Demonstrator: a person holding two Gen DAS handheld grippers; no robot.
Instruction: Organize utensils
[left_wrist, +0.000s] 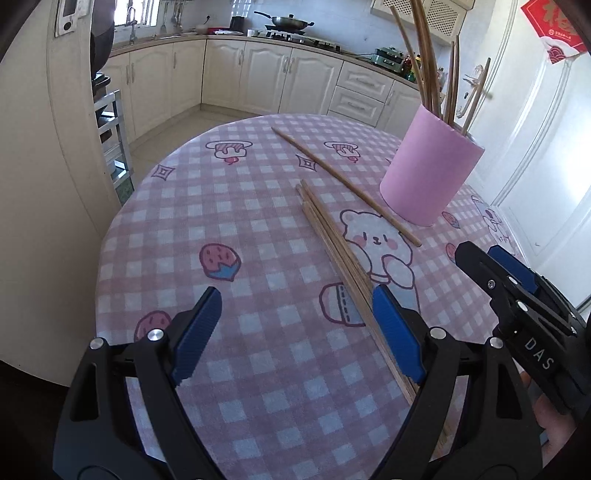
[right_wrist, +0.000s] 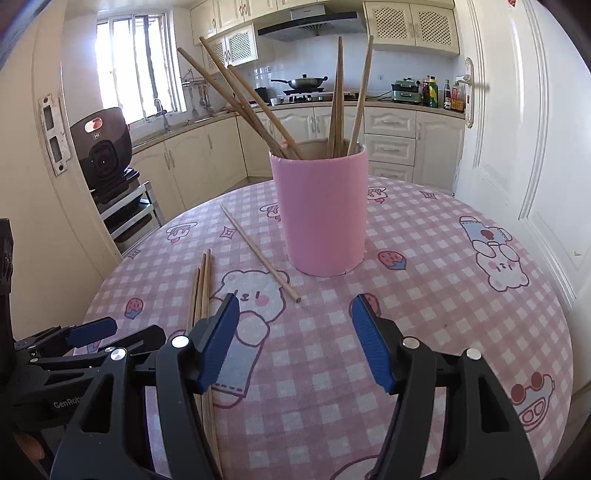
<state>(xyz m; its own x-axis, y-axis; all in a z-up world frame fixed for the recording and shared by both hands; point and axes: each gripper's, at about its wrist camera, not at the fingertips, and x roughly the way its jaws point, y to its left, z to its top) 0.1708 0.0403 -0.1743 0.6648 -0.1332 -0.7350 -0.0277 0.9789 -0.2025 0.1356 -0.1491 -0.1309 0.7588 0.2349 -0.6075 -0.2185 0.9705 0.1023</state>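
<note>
Both the left gripper (left_wrist: 295, 332) and right gripper (right_wrist: 293, 341) hover with jaws wide and empty above loose chopsticks (left_wrist: 332, 251) on the desk (left_wrist: 258, 406), awaiting the pink cup (right_wrist: 319, 214)

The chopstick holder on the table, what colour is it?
Plain pink; the chopstick holder shows best in the right wrist view.

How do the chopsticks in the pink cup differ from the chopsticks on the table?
The chopsticks in the pink cup stand leaning on the rim of the pink cup; the chopsticks on the table lie flat. Those in the cup fan apart; most on the table lie bunched, one lying apart. Both look like plain wood.
</note>
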